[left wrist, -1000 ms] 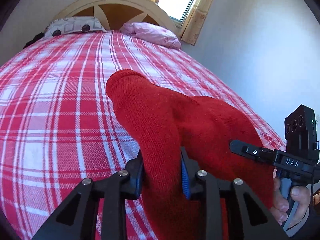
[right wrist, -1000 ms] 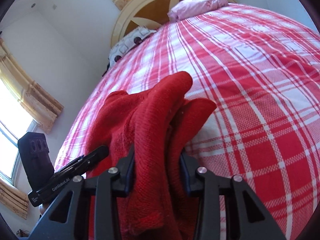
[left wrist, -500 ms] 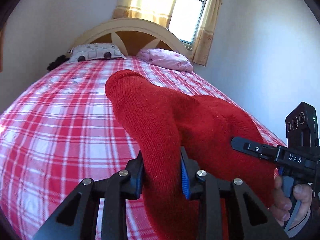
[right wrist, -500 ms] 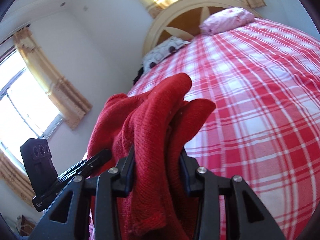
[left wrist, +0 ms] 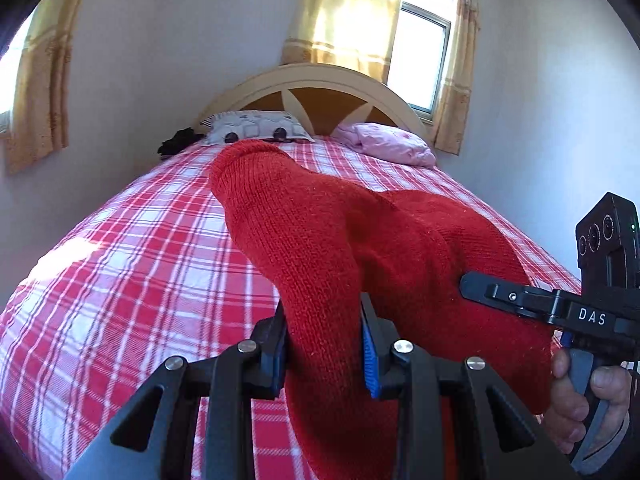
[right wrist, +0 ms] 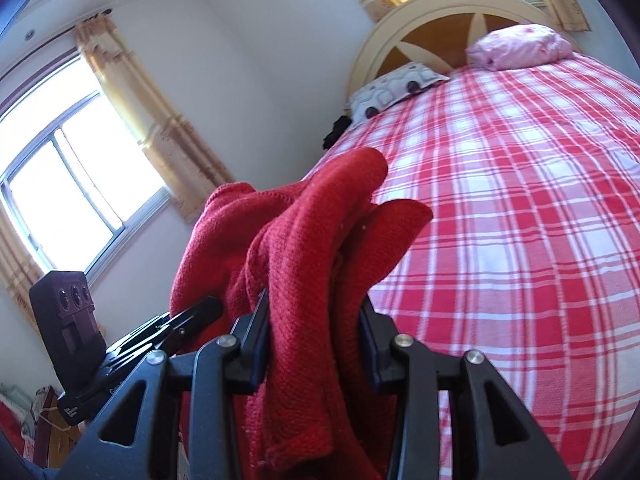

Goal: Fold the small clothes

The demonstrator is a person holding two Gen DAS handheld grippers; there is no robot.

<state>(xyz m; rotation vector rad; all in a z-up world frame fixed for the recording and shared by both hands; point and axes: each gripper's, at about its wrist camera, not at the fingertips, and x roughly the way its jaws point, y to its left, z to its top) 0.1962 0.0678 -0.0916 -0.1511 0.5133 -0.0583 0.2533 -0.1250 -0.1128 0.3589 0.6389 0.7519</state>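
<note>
Both sets of jaws are clamped tight on knit fabric, nothing loose about it: the left gripper (left wrist: pixel 325 342) has a thick wad of the red knitted garment (left wrist: pixel 360 248) squeezed between its blue-padded fingers (left wrist: pixel 370 356), and the right gripper (right wrist: pixel 314 338) has a bunched, doubled-over fold of the same garment (right wrist: pixel 304 240) pinched between its own. My guess is each one has a different edge or corner, so the piece hangs between the two instead of lying in a heap, which is what you'd want before laying it flat for a fold. From the left wrist view the knit drapes off to the right toward the other tool, and you can see the person's right hand (left wrist: pixel 580 404) wrapped around that handle. From the right wrist view the left tool's black body sits off to the lower left with red fabric trailing toward it. So the garment is up in the air, held over the near end of the bed (left wrist: pixel 132 280), not resting on the red-and-white plaid cover as far as I can tell. Further out there's a patterned pillow (left wrist: pixel 256 126) and a pink pillow (left wrist: pixel 390 144) up against the arched headboard (left wrist: pixel 320 80), well apart from the action, plus curtained windows behind. The wide bare stretch of plaid ahead looks like the obvious landing spot.
</note>
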